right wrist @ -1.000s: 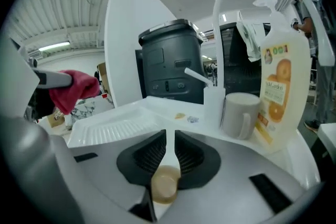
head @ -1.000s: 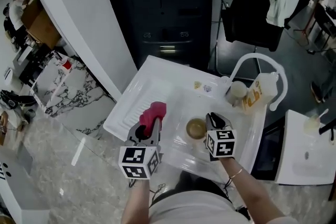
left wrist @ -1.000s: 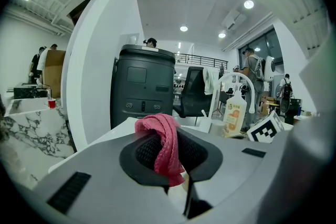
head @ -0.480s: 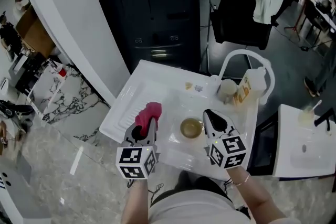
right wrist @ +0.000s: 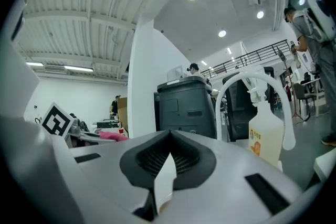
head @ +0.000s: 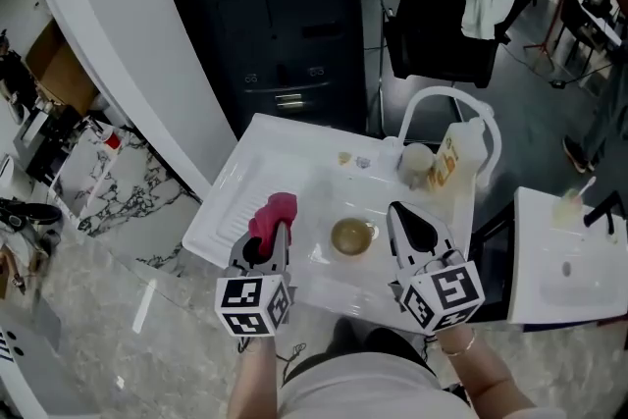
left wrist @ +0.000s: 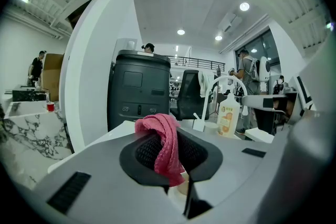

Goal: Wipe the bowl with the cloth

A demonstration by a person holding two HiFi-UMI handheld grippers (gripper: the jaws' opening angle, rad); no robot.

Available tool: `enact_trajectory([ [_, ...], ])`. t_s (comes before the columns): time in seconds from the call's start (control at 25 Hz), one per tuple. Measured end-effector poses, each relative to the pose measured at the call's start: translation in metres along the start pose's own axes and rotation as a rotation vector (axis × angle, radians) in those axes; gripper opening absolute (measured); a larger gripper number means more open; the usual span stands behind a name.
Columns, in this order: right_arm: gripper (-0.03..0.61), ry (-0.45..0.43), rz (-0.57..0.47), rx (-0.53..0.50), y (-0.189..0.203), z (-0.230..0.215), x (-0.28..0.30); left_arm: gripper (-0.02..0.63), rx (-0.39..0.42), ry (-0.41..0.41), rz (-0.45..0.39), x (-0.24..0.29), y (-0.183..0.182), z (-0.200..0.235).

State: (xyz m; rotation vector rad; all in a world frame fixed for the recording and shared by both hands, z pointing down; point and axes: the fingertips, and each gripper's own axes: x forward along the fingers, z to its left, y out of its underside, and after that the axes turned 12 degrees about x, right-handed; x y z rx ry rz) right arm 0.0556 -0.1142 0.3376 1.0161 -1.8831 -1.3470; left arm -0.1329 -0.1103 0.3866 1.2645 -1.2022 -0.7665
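A small tan bowl point(head: 351, 235) sits in the white sink basin point(head: 294, 152). My left gripper point(head: 270, 233) is shut on a pink cloth point(head: 272, 213), which bunches over the jaw tips point(left wrist: 160, 147) to the left of the bowl. My right gripper point(head: 412, 226) is to the right of the bowl, lifted off it, with its jaws shut and nothing between them point(right wrist: 169, 155).
A white arched faucet point(head: 446, 108), a soap bottle point(head: 453, 157) and a white cup point(head: 416, 160) stand at the sink's back right. A black bin point(head: 285, 25) is behind the sink, a black chair with a towel point(head: 442, 15) beyond. A second white sink point(head: 564, 260) lies right.
My right gripper has let go of the bowl, drawn back to the right and closed. The left gripper keeps the cloth at the same spot beside the bowl.
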Motion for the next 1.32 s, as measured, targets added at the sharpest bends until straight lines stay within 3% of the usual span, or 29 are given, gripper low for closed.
enact_trajectory([
  [1.32,0.005,-0.124,-0.039,0.007,-0.03,0.028,-0.015,0.063,-0.005,0.009,-0.016,-0.006,-0.004,-0.005],
])
